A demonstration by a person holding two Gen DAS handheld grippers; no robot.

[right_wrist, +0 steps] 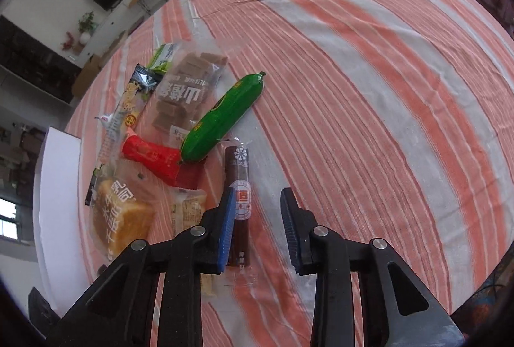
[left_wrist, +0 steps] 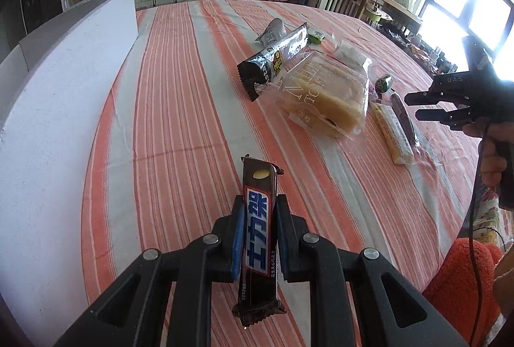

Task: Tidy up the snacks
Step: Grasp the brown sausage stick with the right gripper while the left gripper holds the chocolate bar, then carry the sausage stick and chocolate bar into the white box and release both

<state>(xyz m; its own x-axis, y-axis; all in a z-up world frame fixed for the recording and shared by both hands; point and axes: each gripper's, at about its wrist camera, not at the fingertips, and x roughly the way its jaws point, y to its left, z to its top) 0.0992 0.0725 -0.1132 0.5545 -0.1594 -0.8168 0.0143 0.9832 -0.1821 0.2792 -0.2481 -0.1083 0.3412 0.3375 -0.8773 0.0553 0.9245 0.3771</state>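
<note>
My left gripper (left_wrist: pixel 258 231) is clamped on a dark brown chocolate bar (left_wrist: pixel 257 247) with blue-and-white lettering, held upright above the striped cloth (left_wrist: pixel 180 109). My right gripper (right_wrist: pixel 257 225) stands parted with nothing pressed, its left pad beside a brown sausage stick (right_wrist: pixel 240 186) lying flat in its clear wrapper. The clear toast bag (left_wrist: pixel 324 96) holds sliced bread; bare cloth lies left, up to the white board (left_wrist: pixel 64 96).
</note>
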